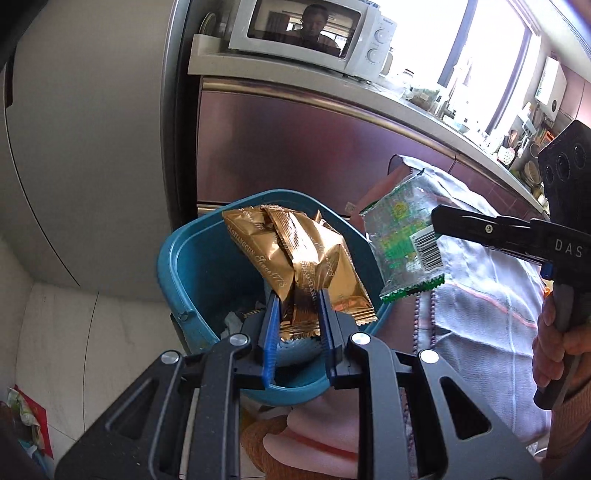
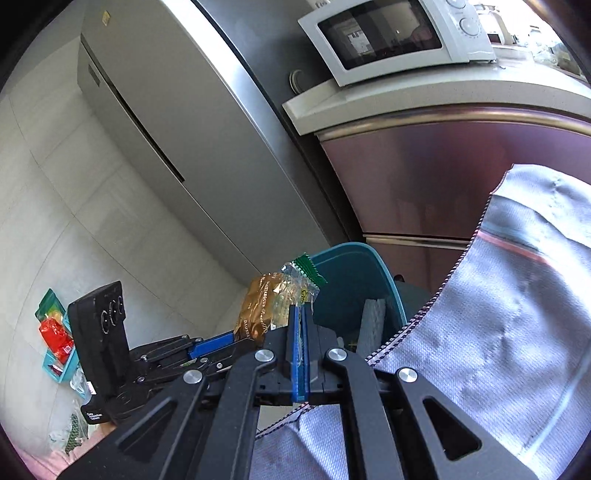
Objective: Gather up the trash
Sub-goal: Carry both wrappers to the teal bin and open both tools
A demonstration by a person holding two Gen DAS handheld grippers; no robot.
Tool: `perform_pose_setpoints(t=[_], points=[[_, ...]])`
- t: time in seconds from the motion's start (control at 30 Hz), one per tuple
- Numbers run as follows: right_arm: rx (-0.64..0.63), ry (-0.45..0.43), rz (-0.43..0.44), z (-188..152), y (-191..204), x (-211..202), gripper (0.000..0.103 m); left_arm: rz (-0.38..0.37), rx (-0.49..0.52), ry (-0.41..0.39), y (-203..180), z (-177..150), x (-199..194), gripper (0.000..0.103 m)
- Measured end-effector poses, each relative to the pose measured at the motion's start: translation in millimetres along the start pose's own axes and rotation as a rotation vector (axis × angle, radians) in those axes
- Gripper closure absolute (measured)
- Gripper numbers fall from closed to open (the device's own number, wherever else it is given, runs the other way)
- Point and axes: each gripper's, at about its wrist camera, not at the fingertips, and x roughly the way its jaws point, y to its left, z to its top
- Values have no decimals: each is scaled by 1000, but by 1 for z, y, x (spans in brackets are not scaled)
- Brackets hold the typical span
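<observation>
My left gripper (image 1: 297, 314) is shut on a bunch of gold snack wrappers (image 1: 306, 258), holding them over the open mouth of a teal trash bin (image 1: 184, 258). Crumpled paper lies at the bin's bottom. From the right comes my right gripper (image 1: 437, 221), shut on a clear green-printed wrapper (image 1: 402, 236) beside the bin's right rim. In the right wrist view the blue pads of the right gripper (image 2: 300, 314) pinch that green wrapper (image 2: 301, 282); the gold wrappers (image 2: 258, 310) and left gripper (image 2: 229, 341) sit just left, the bin (image 2: 354, 273) behind.
A steel fridge (image 2: 166, 110) stands left of the bin, maroon cabinets (image 1: 295, 147) with a white microwave (image 1: 314, 33) behind. A grey-blue cloth (image 2: 498, 314) drapes at right. More wrappers and a small teal tray (image 2: 55, 332) lie on the tiled floor.
</observation>
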Motion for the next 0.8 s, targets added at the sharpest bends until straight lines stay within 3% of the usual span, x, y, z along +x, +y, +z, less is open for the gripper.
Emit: perform_pose_setpoints(t=[0.53,0.8], points=[[36,103,-57,2,-13,51,101,36,-10,54,3,1,38,78],[66,101,-69,0,-21,49,98,46,-31,85,3,0,58,76]])
